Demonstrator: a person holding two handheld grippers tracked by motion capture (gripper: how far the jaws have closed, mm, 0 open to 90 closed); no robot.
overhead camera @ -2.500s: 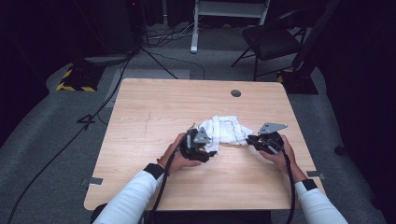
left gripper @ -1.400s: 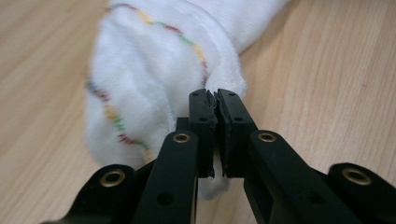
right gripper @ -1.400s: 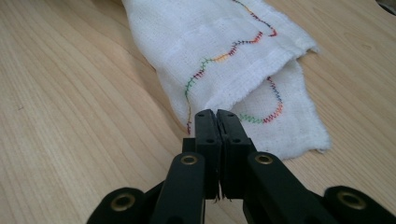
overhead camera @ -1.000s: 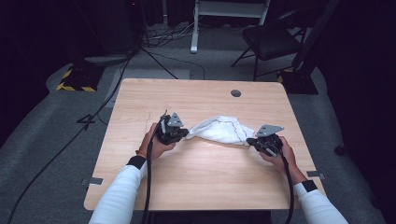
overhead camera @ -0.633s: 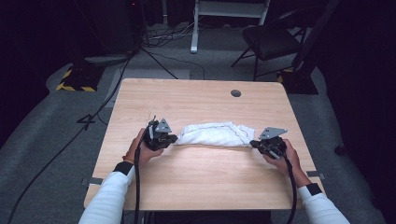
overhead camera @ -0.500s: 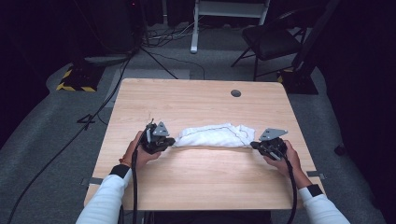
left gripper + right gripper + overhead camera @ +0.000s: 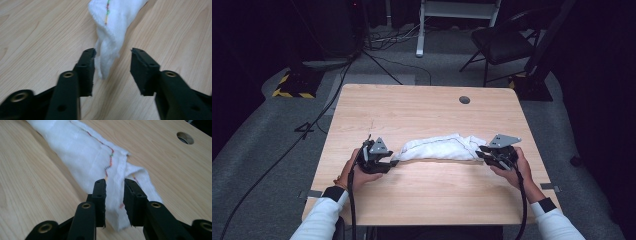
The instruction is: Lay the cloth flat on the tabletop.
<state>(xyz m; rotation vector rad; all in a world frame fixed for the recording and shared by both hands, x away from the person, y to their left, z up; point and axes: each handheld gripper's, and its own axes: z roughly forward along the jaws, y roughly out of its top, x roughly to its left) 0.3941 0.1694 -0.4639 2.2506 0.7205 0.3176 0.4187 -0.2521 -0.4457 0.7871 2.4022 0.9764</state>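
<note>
A white cloth (image 7: 439, 148) with a coloured stitched hem lies stretched in a long band across the near half of the wooden table (image 7: 412, 110). My left gripper (image 7: 393, 163) rests at its left end. In the left gripper view the jaws (image 7: 113, 65) have just been opening and stand apart, with the cloth's (image 7: 112, 30) tip lying loose between them. My right gripper (image 7: 479, 151) sits at the right end. Its jaws (image 7: 115, 185) have also just been opening and leave a narrow gap over the cloth's (image 7: 82, 157) hem, with neither pad pressing on it.
A round cable hole (image 7: 464, 99) sits near the table's far right edge. On the floor beyond the table are a dark chair (image 7: 499, 45), cables and a yellow-and-black striped base (image 7: 292, 87). Bare wood lies in front of and behind the cloth.
My left gripper moved left, drawing the bunched cloth out into a long band. Both grippers, shut on the cloth's ends before, now have their jaws apart.
</note>
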